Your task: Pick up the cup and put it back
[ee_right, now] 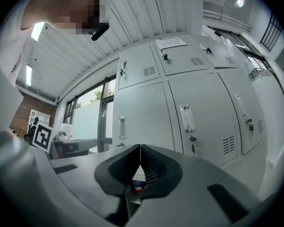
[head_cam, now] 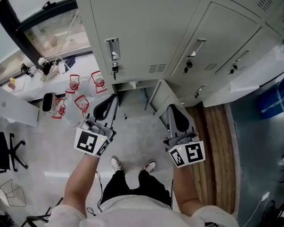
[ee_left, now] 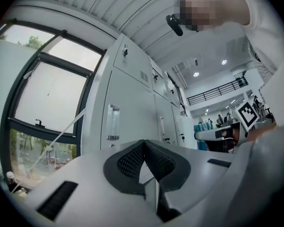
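Left gripper [ee_left: 143, 142] and right gripper [ee_right: 140, 146] are both closed, empty. Only the right gripper view shows a small object [ee_right: 138, 186] at 6 o'clock.

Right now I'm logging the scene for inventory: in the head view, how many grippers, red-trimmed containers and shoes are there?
grippers: 2 (left gripper, right gripper)
red-trimmed containers: 4
shoes: 2
total: 8

Small red-and-blue item [ee_right: 138, 186] seen through the gap under the closed jaws of the right gripper [ee_right: 140, 147]: too small to identify. Head view: lockers [head_cam: 146, 27] cut off by top edge. Left gripper view: people [ee_left: 221, 120] in the distance, mere specks.
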Available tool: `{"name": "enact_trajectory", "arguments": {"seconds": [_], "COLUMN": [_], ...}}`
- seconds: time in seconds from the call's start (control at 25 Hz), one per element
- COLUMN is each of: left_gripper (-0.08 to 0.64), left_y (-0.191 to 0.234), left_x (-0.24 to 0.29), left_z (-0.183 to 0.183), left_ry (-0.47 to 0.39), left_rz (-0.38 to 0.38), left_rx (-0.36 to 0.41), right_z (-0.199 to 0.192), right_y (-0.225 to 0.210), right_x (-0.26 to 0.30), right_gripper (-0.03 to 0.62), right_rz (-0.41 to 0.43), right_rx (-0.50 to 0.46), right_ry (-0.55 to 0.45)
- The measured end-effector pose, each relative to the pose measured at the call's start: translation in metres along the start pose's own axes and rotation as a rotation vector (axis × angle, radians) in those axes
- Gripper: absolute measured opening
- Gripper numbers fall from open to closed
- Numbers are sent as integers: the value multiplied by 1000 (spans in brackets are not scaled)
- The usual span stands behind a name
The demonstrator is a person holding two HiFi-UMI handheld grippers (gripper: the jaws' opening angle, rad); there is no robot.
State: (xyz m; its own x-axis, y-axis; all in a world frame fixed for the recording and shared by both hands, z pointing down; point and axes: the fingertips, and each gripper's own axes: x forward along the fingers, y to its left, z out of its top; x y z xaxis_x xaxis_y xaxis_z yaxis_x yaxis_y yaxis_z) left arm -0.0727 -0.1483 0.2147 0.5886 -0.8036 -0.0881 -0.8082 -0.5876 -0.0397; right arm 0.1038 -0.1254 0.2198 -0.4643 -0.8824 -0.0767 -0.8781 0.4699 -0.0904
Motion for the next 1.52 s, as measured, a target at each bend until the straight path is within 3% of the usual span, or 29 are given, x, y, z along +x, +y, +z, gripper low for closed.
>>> {"name": "enact_trajectory", "arguments": {"seconds": [0.32,0.76,1.16,1.52], "left_gripper": [20,20,20,20], "left_y": [13,28,48,44], "left_x": [-48,-113,-174,-167], "left_z": [73,122,123,118], "left_ry": [-73,-133,-117,-145], "left_rz": [60,142,266,257], "left_rx": [77,106,117,94], "right_z": [47,91,106,110], "right_y": [-1,-15,-41,-40], "right_x": [-14,-35,-74,-74], "right_gripper": [17,17,17,17], "right_rz": [3,-30,-126,-153], "right_rx": [-38,-119,-124,-138], "right_ry": [-36,-74,-90,-101]}}
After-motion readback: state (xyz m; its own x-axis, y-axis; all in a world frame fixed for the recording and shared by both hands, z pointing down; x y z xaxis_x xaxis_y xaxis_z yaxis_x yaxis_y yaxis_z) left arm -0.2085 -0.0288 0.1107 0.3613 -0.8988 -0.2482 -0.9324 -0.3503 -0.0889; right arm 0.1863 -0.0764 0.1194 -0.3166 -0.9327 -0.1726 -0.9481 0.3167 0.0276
